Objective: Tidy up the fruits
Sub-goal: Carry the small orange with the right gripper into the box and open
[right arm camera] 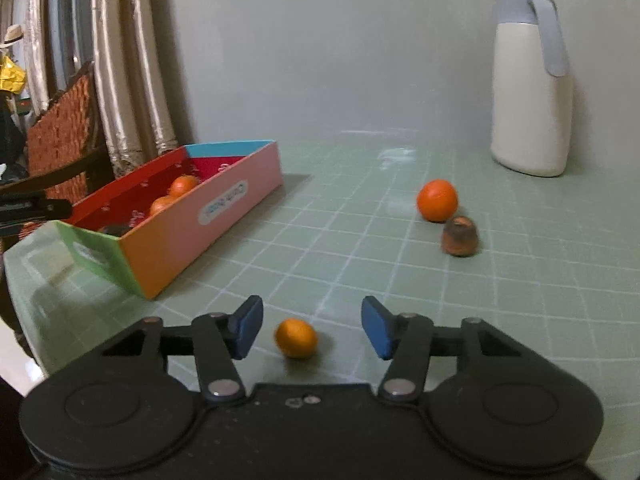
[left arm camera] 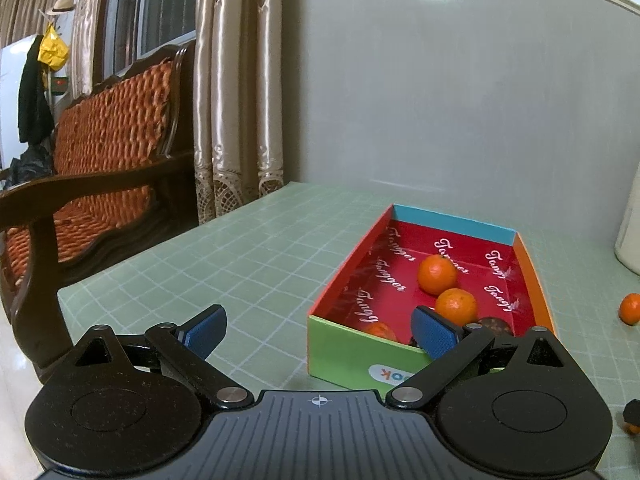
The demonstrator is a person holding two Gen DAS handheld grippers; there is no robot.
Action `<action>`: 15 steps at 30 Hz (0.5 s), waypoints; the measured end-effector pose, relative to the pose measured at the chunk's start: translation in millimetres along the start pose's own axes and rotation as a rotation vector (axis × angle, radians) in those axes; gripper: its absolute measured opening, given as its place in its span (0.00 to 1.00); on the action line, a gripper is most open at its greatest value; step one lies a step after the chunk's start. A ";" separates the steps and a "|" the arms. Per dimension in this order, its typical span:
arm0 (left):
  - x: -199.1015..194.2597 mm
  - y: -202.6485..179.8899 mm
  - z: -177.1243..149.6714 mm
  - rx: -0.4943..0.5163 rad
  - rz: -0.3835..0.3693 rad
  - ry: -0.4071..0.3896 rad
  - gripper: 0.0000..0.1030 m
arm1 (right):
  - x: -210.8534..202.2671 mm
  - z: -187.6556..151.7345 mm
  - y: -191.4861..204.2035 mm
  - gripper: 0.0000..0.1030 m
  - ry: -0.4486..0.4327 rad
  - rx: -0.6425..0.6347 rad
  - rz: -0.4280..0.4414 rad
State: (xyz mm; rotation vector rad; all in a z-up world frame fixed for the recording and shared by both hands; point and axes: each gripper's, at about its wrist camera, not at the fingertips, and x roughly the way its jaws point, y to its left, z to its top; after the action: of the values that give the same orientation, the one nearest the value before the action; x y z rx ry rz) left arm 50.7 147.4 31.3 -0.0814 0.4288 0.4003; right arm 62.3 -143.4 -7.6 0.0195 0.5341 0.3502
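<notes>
A colourful cardboard box point(left arm camera: 344, 350) with a red inside stands on the green grid table. It holds three oranges point(left arm camera: 437, 274) point(left arm camera: 456, 306) point(left arm camera: 381, 330) and a dark brown fruit point(left arm camera: 494, 325). My left gripper point(left arm camera: 320, 330) is open and empty, just before the box's near wall. My right gripper point(right arm camera: 312, 330) is open, with a small orange point(right arm camera: 296, 338) lying on the table between its fingers, untouched. Further right lie another orange point(right arm camera: 437, 200) and a brown fruit point(right arm camera: 460, 236). The box also shows in the right wrist view point(right arm camera: 192, 236).
A white and grey thermos jug point(right arm camera: 530, 92) stands at the back right by the wall. A wooden bench with an orange woven cushion point(left arm camera: 108, 140) and curtains point(left arm camera: 236, 92) stand left of the table. The table's left edge point(left arm camera: 132, 256) is close to the box.
</notes>
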 end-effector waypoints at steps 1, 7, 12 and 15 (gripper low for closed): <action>-0.4 -1.1 -0.2 0.006 0.002 -0.002 0.95 | 0.4 0.0 3.0 0.39 0.000 -0.006 0.010; -0.6 0.3 0.6 0.004 0.009 -0.007 0.95 | 1.8 -8.0 16.2 0.20 0.013 -0.061 -0.026; -0.3 3.7 1.4 -0.022 0.005 -0.003 0.95 | -4.0 -11.2 20.1 0.20 -0.002 -0.052 -0.024; -1.5 7.8 1.1 -0.023 0.013 -0.007 0.95 | -4.8 -4.1 20.7 0.20 -0.018 -0.022 -0.007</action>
State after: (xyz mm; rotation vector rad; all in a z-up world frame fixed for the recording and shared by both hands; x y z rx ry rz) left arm 46.8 154.2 33.0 -0.0997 0.4180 0.4187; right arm 49.7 -125.8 -6.5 -0.0003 0.5128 0.3483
